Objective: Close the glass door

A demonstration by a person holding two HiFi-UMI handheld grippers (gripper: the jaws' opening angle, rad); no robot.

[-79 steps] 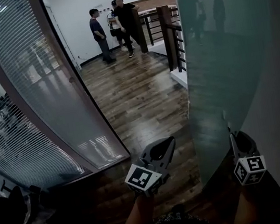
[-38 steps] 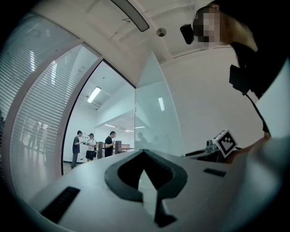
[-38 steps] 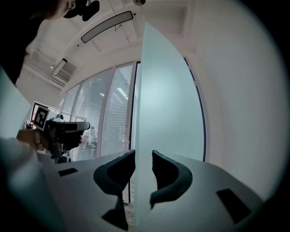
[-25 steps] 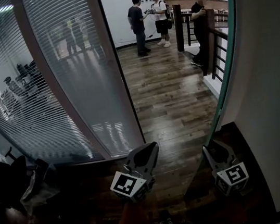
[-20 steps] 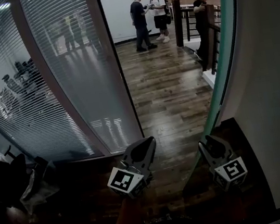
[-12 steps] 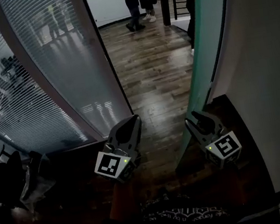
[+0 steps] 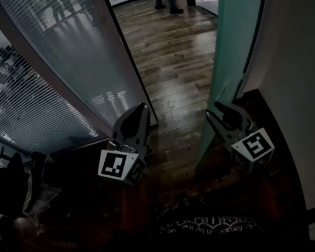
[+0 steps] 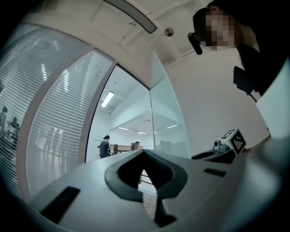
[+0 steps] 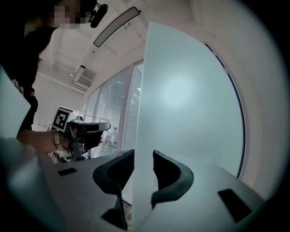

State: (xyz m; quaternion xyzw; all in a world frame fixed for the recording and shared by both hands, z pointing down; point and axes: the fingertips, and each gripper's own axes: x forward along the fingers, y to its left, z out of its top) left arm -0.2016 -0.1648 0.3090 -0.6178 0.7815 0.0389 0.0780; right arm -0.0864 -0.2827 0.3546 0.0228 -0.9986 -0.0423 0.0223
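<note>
Right gripper (image 7: 215,114) advanced | fingers (image 9: 168,174) clamp one glass door (image 7: 232,27) | left gripper (image 7: 136,112) closed

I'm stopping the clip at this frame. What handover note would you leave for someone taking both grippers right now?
Right gripper: jaws clamped on the free edge of the glass door.
Left gripper: shut, empty, held out in the doorway, touching nothing.
Door: wide open, swung toward the wall on the right; wooden floor shows between it and the glass partition.
Done: door gripped.
Left: swing it across to the partition, then release.
</note>
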